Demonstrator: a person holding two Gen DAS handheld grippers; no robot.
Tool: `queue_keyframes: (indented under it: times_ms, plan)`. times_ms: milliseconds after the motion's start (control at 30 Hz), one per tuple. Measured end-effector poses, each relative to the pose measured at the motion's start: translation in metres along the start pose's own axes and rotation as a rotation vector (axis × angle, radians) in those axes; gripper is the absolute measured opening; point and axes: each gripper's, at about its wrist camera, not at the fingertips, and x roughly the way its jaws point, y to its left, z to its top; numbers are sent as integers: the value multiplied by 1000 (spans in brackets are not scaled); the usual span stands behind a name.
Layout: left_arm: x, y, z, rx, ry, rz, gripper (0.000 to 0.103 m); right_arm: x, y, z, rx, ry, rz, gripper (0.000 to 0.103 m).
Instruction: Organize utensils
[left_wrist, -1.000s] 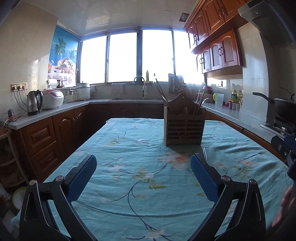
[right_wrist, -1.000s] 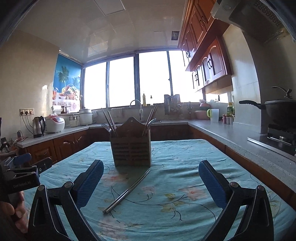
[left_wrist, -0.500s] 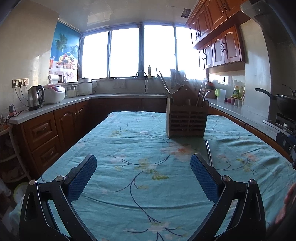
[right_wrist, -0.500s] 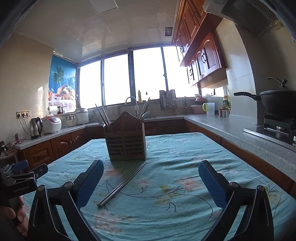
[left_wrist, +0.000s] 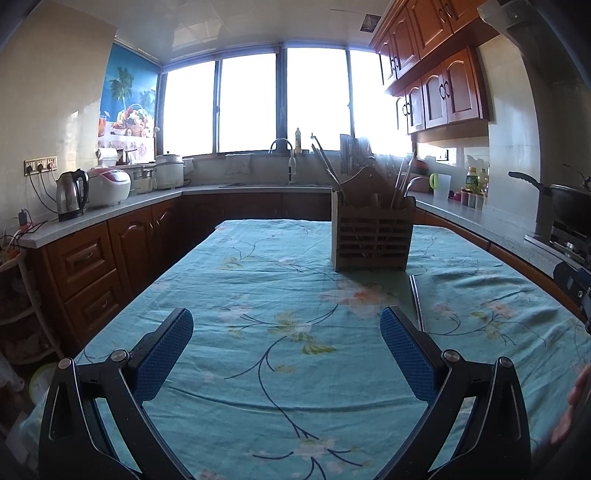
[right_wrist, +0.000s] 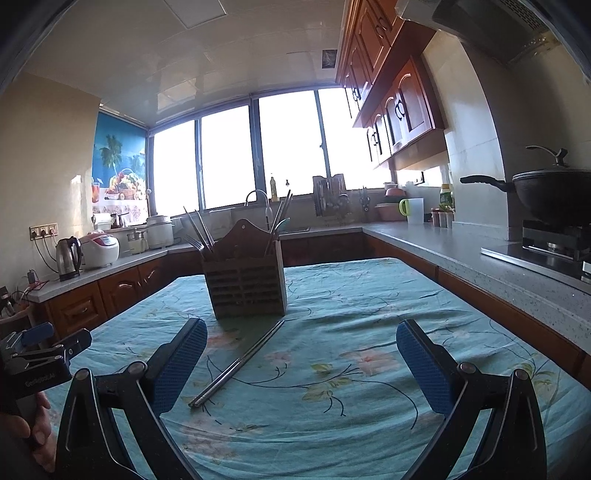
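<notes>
Chopsticks: metal pair lying flat on the table, just ahead of the right gripper's left finger.
Right gripper: fingers spread wide, holding nothing.
Left gripper: spread wide too, above bare cloth.
Holder: wooden, upright mid-table, beyond the chopsticks' far tips, utensils inside.
Table: floral turquoise cloth.
Surroundings: counters along three sides; wok right.

Blown-out backlit windows, dim foreground, fisheye-curved edges

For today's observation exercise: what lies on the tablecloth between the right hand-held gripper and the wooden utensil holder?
In the right wrist view, a pair of metal chopsticks lies between the open right hand-held gripper and the wooden utensil holder.
</notes>
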Motion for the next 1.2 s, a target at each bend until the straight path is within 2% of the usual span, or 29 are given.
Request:
queue_keyframes:
  times_ms: [1200]
  plan:
    - [-2, -6, 4, 6, 0, -13, 103, -2, 2, -1, 3, 6, 10, 103]
